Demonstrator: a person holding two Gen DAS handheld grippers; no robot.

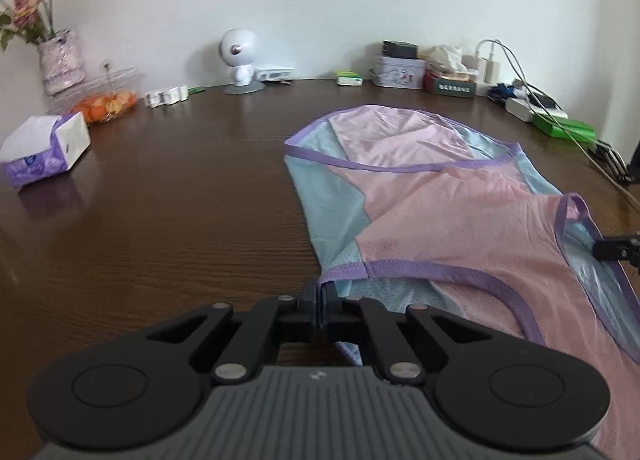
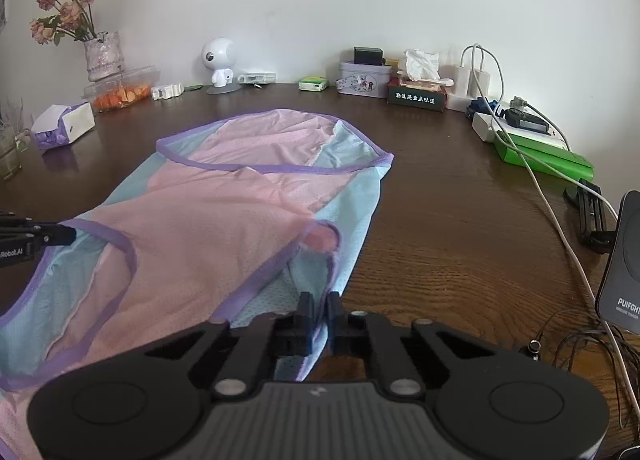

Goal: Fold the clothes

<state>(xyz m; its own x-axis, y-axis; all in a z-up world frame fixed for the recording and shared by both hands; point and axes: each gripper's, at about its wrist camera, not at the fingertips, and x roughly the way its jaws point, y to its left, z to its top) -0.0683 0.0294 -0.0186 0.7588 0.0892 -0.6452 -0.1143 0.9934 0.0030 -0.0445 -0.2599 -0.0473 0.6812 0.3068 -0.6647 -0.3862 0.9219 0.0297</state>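
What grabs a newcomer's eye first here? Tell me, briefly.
The pink, blue and purple-trimmed garment spread across the dark wooden table. Next, the left hand-held gripper and right hand-held gripper, each pinching a near edge. Then the white robot figurine by the wall.

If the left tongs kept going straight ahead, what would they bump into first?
Probably bare wooden table first. The left tongs, shut on the vest's purple-trimmed corner, point along its left edge. Far beyond sit the little white robot figure and wall; depth is unclear.
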